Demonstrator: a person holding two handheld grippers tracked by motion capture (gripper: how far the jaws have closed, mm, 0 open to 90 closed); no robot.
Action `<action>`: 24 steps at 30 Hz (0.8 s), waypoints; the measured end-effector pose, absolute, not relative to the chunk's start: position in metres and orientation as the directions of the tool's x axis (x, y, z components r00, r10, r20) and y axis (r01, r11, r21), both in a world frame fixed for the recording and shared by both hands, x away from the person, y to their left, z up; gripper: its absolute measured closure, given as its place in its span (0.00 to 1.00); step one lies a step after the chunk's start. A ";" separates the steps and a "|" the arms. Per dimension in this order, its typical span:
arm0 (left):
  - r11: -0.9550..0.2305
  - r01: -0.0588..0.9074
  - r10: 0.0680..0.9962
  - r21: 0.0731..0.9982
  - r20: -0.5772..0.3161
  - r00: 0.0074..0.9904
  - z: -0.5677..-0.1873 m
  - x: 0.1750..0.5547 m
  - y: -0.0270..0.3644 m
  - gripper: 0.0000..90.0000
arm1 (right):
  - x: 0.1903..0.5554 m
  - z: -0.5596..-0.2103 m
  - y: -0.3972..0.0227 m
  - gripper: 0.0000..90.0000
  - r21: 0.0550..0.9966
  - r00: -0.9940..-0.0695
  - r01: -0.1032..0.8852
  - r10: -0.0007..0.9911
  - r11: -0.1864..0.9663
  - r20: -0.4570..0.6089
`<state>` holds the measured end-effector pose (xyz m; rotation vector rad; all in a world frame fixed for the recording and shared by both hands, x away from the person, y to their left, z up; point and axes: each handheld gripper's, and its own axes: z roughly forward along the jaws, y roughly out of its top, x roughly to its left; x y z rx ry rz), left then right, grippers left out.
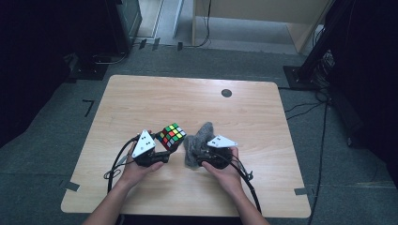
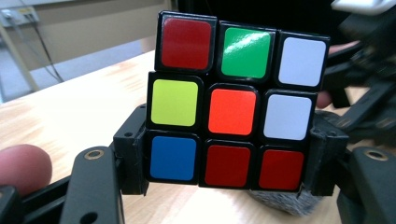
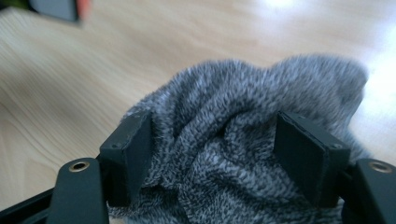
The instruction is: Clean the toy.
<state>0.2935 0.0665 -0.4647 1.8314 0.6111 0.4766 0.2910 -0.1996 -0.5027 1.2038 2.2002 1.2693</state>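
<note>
A Rubik's cube (image 1: 171,135) with mixed colours is held above the wooden table (image 1: 141,103), left of centre. My left gripper (image 1: 170,146) is shut on it, one jaw on each side of the bottom layer. In the left gripper view the cube (image 2: 232,112) shows a face with an orange centre, between my left gripper's (image 2: 227,161) jaws. A grey fuzzy cloth (image 1: 196,143) stands bunched just right of the cube. My right gripper (image 1: 199,153) is shut on it. In the right gripper view the cloth (image 3: 224,140) folds between the pads of my right gripper (image 3: 219,158).
A small black round spot (image 1: 226,93) sits near the table's far edge. Bare wood (image 1: 244,122) lies right of and behind the hands. Cables (image 1: 115,166) trail from both grippers toward the near edge. Dark stands and cables (image 1: 324,93) lie on the floor around the table.
</note>
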 end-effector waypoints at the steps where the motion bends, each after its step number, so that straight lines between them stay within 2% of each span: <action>1: -0.274 0.191 0.606 0.942 0.015 0.795 -0.464 0.294 0.066 0.37 | 0.291 -0.505 -0.198 0.32 0.818 -0.591 0.513 0.798 0.260 0.116; 8: -0.278 0.204 0.587 0.938 -0.002 0.810 -0.465 0.293 0.064 0.37 | 0.294 -0.517 -0.197 0.43 0.777 -0.585 0.560 0.801 0.288 0.125; 11: -0.273 0.209 0.591 0.939 -0.008 0.807 -0.465 0.293 0.064 0.37 | 0.292 -0.521 -0.201 0.55 0.787 -0.579 0.554 0.805 0.272 0.129; 14: -0.259 0.213 0.587 0.942 -0.022 0.809 -0.465 0.294 0.065 0.37 | 0.289 -0.518 -0.202 0.74 0.786 -0.591 0.537 0.802 0.305 0.092; 16: -0.258 0.214 0.586 0.942 -0.024 0.810 -0.465 0.294 0.066 0.37 | 0.287 -0.516 -0.204 0.82 0.788 -0.597 0.532 0.797 0.308 0.092; 19: -0.275 0.207 0.574 0.939 -0.012 0.818 -0.466 0.293 0.065 0.37 | 0.286 -0.510 -0.209 0.85 0.810 -0.612 0.525 0.777 0.263 0.145; 24: -0.316 0.176 0.540 0.932 0.024 0.841 -0.468 0.289 0.060 0.37 | 0.274 -0.476 -0.220 0.85 0.900 -0.626 0.417 0.758 0.126 0.183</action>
